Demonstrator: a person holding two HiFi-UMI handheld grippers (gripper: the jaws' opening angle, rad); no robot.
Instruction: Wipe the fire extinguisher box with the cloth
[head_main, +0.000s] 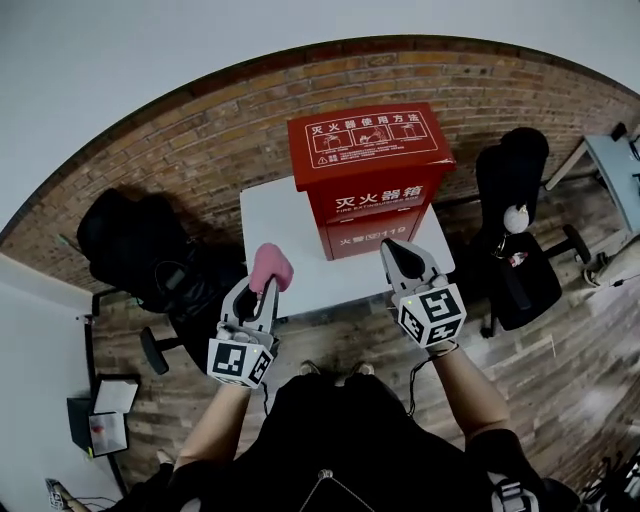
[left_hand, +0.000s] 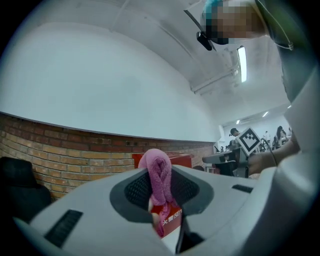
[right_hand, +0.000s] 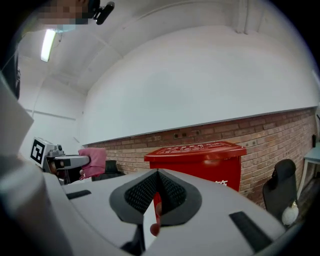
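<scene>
Brick wall (head_main: 200, 140) at the back, wood floor (head_main: 545, 370) all round, and a small white table (head_main: 280, 225) set against the bricks. Left gripper (left_hand: 161, 197) is clamped on the pink cloth (left_hand: 157, 172), which bulges up out of the jaws. It hangs over the table's front left edge, left of the box (head_main: 370, 150) and clear of it. Right gripper (right_hand: 156, 192) has its jaws pressed together on nothing, its tip low at the box's front face. Whether it touches, I cannot tell. The red box stands on the table's back right, printed lid up, right out to the right edge. Bare tabletop lies open to its left and along the front. Tight at the flanks: left chair (head_main: 130, 240) sits close by the table's left side, right chair (head_main: 515, 230) just off its right, and a desk (head_main: 620, 170) shows far right.
</scene>
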